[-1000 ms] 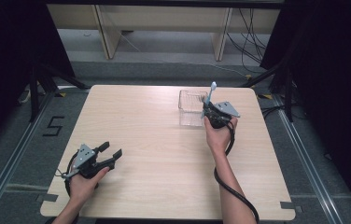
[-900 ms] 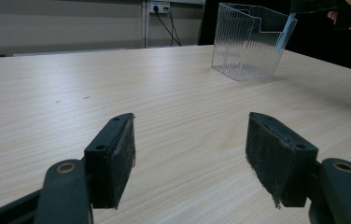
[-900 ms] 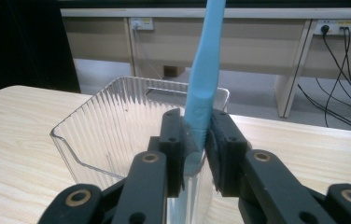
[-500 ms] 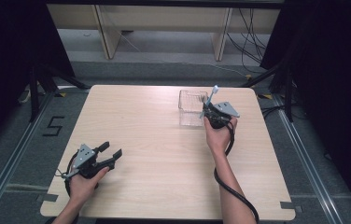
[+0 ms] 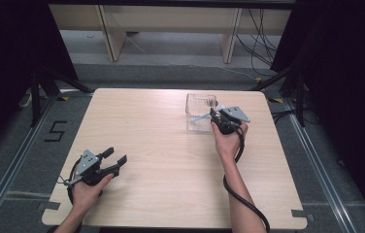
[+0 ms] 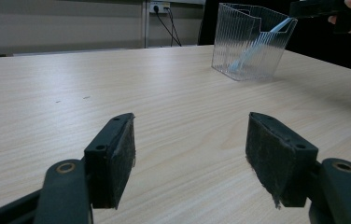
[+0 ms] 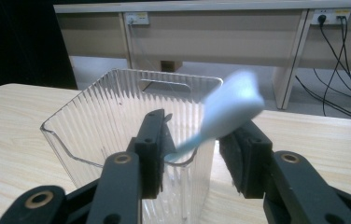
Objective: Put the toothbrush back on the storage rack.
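Observation:
A clear ribbed plastic bin (image 5: 201, 96) stands at the table's far right. A light blue spoon-like utensil (image 5: 201, 117) leans tilted inside it, with its upper end at the near rim. In the right gripper view the utensil (image 7: 232, 107) is motion-blurred between the parted jaws of my right gripper (image 7: 192, 140), just above the bin (image 7: 94, 121). That right gripper (image 5: 213, 116) is open at the bin's near right edge. My left gripper (image 5: 115, 156) rests open near the front left of the table, with nothing between its pads (image 6: 110, 158).
The light wooden table (image 5: 161, 145) is bare between the two hands. From the left gripper view the bin (image 6: 248, 46) stands far off with the utensil (image 6: 253, 49) inside. Shelving legs and cables lie on the floor beyond the far edge.
The blue utensil, earlier upright in my right gripper, has left the jaws and tipped into the bin. The right gripper has opened. The left hand has not moved.

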{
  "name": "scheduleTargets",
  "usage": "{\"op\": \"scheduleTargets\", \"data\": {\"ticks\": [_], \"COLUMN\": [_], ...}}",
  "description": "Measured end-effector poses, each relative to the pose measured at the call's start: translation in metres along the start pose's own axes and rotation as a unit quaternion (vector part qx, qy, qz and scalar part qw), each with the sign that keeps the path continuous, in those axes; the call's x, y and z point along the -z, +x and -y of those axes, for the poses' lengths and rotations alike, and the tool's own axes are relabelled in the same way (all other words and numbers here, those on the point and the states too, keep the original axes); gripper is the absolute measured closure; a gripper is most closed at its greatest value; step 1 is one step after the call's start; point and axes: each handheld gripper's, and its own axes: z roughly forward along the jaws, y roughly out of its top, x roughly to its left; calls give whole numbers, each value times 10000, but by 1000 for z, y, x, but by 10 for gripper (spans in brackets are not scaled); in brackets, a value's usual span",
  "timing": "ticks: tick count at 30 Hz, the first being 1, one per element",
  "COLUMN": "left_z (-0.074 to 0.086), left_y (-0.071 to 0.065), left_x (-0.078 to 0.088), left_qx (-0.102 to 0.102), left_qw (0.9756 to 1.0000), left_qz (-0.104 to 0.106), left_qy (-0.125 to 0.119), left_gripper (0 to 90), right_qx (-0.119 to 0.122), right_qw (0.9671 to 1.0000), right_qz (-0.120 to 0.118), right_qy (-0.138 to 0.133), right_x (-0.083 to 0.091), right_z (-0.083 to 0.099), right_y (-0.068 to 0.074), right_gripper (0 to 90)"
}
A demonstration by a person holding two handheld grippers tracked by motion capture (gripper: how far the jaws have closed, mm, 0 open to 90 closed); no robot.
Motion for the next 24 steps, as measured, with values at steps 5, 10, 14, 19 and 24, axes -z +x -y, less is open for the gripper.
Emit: {"op": "scheduleTargets", "data": {"ticks": [5,10,14,19,24], "left_z": [0,0,0,0,0], "left_y": [0,0,0,0,0], "left_x": [0,0,0,0,0], "left_qx": [-1,0,1,6,15], "left_qw": [10000,10000,10000,10000,10000], "left_qz": [-3,-1,-1,-11,-10], "left_qy": [5,-3,-1,-6,0], "left_gripper": [325,325,325,326,326], "right_qx": [96,-69,-41,57,-4], "right_qw": [9999,9999,9996,9995,9991], "right_qz": [-17,-71,-47,-80,-77], "right_qy": [31,138,258,296,419], "right_x": [1,4,9,14,22], "right_z": [-1,-2,-1,1,3], "right_y": [-3,-3,-5,-8,-9], "right_gripper": [570,521,487,458,448]}}
